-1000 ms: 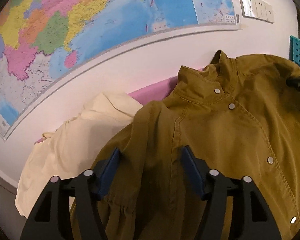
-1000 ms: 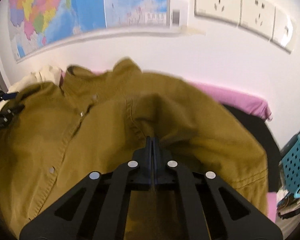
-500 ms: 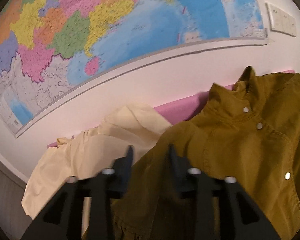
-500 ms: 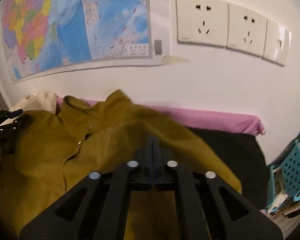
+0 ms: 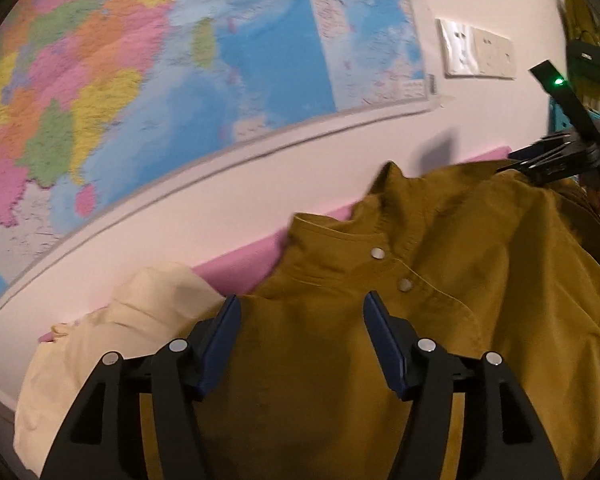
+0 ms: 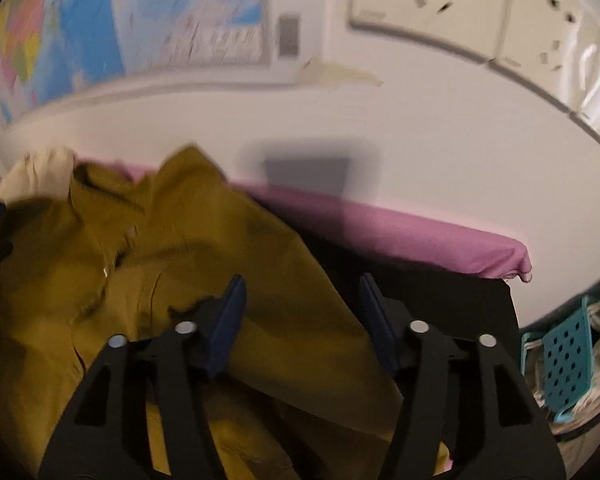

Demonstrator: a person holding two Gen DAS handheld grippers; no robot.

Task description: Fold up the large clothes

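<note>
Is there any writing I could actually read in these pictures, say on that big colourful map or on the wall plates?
Nothing here can be read.
Colourful wall map: its place names are too small and blurred.
White label strip at the map's lower right corner: a grey smudge, unreadable.
White wall socket plates: no readable marking.
Mustard-brown snap-button jacket: no label or print visible.

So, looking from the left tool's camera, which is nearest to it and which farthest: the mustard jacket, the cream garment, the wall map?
1. Mustard jacket: between and under the left tool.
2. Cream garment: just left.
3. Wall map: on the wall behind.
</note>
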